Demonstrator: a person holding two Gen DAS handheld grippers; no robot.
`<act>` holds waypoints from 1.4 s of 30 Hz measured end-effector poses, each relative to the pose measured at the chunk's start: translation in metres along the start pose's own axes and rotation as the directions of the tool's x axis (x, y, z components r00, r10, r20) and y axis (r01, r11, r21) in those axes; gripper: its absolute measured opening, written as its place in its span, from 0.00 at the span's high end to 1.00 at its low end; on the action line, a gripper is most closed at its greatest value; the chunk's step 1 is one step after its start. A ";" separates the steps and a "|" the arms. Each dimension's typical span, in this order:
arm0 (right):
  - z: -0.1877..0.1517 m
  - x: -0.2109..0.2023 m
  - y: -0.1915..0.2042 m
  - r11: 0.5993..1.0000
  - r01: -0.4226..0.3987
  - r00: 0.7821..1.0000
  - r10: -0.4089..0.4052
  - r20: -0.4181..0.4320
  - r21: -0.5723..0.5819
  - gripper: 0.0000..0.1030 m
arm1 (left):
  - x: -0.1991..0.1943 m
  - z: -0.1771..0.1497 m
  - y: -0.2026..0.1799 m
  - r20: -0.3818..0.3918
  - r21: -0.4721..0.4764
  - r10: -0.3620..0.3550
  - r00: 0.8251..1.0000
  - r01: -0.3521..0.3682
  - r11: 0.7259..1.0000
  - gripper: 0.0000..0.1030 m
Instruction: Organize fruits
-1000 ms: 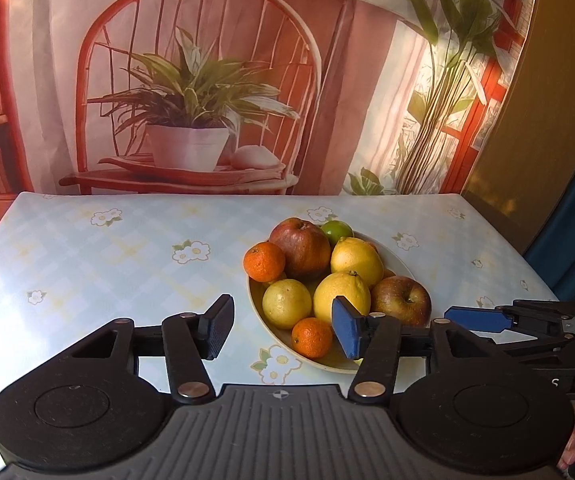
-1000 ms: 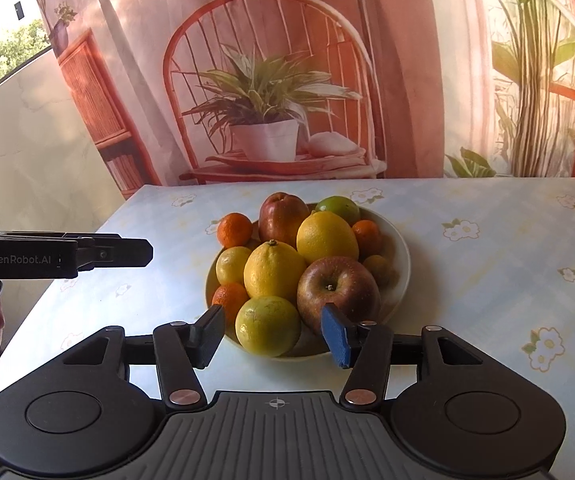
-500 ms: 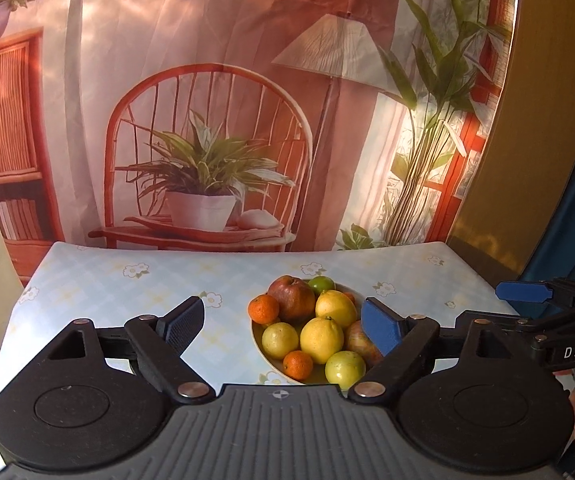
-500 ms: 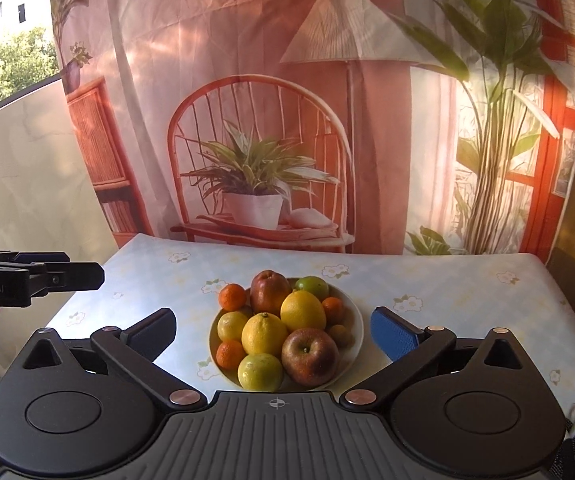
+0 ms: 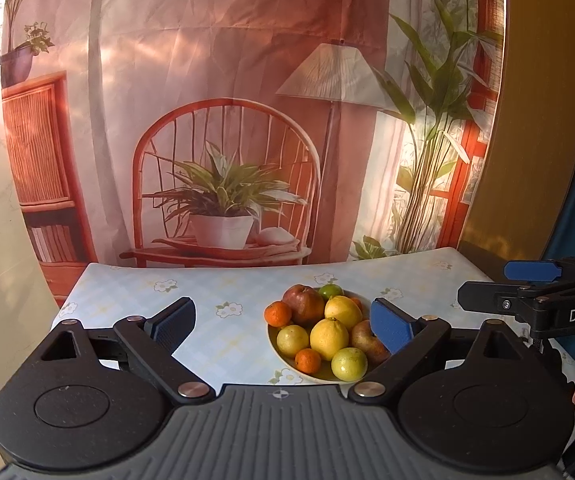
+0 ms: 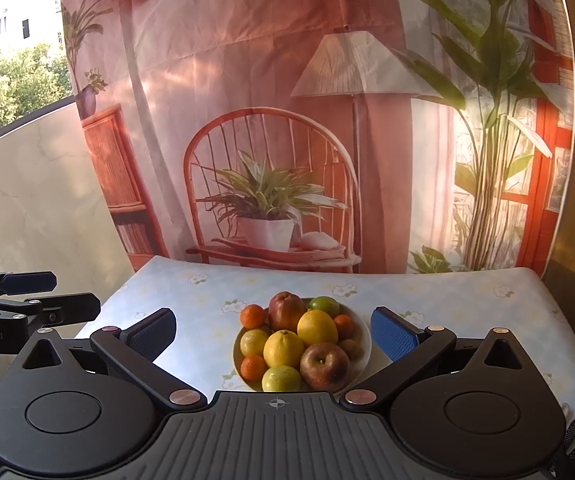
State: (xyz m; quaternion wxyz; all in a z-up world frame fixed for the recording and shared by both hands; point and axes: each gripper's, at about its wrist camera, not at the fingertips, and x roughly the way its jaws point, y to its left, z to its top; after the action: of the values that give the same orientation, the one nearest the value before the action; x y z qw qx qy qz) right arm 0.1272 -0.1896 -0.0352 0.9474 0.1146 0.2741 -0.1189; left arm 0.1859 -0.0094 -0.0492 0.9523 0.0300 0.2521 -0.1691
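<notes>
A shallow cream oval ceramic bowl [image 6: 361,322] heaped with fruit sits near the middle of the pale blue flower-print tablecloth [image 6: 447,300], well apart from both tools. The left black two-finger gripper with blue pads [image 5: 283,322] is spread wide and holds nothing; the right black two-finger gripper with blue pads [image 6: 273,334] is likewise wide open and empty. The fruit looks firm and rounded, so likely to roll. The large yellow lemon [image 6: 283,348] and the dark red apple [image 6: 324,365] lie on top of the pile and seem the easiest to take, pinched across the widest part. The small glossy orange mandarin [image 6: 253,316] at the rim looks softer and probably wants a lighter squeeze
</notes>
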 end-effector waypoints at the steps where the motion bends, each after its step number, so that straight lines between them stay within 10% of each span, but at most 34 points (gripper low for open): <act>1: 0.000 -0.001 0.000 1.000 0.001 1.000 -0.001 0.001 0.000 0.00 | -0.001 0.000 0.000 -0.002 -0.001 0.005 1.000 -0.005 1.000 0.07; 42: -0.001 -0.008 0.003 1.000 -0.005 1.000 0.005 0.023 -0.003 0.00 | -0.019 0.002 -0.005 0.045 -0.004 0.034 0.998 -0.034 0.999 0.07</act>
State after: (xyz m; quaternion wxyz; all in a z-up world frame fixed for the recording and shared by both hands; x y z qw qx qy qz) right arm 0.1209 -0.1856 -0.0306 0.9509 0.1128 0.2633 -0.1173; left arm 0.1693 -0.0086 -0.0378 0.9606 0.0291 0.2302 -0.1531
